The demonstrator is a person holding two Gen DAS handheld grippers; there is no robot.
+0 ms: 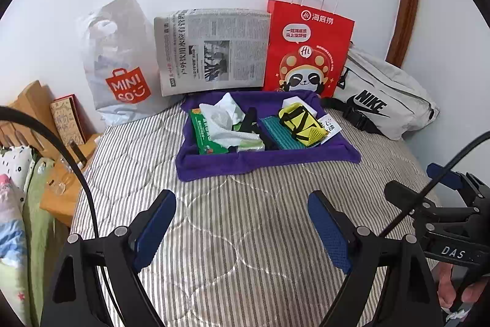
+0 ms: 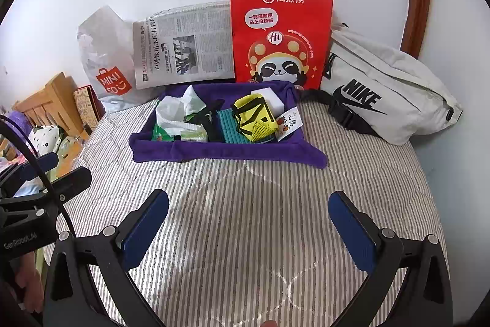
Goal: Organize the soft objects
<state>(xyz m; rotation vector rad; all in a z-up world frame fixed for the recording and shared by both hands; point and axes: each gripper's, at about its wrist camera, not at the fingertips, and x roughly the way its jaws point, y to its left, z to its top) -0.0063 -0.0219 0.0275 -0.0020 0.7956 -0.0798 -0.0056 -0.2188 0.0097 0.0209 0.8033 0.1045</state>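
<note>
No item is held, so either the start or the close of the sorting is judged to be in hand. The soft things, among them a yellow mesh pouch (image 1: 298, 123) and crumpled white tissue (image 1: 225, 120), are gathered in the purple cloth tray (image 1: 245, 166) near the far edge of the striped quilted bed (image 1: 245, 235). Next, a reach forward to the tray would be called for. The left gripper (image 1: 242, 226) and right gripper (image 2: 249, 227) are held low over the near bedding, side by side, fingers spread wide and empty.

Left black plastic tongs (image 1: 242, 230) carry blue textured pads on angular arms with round silver screws, a thin black cable looping at left. Right matching black tongs (image 2: 248, 230) look the same. White "DAS" lettering marks the right pair's body; bare skin of the person's right hand (image 1: 456, 287) shows beneath.
</note>
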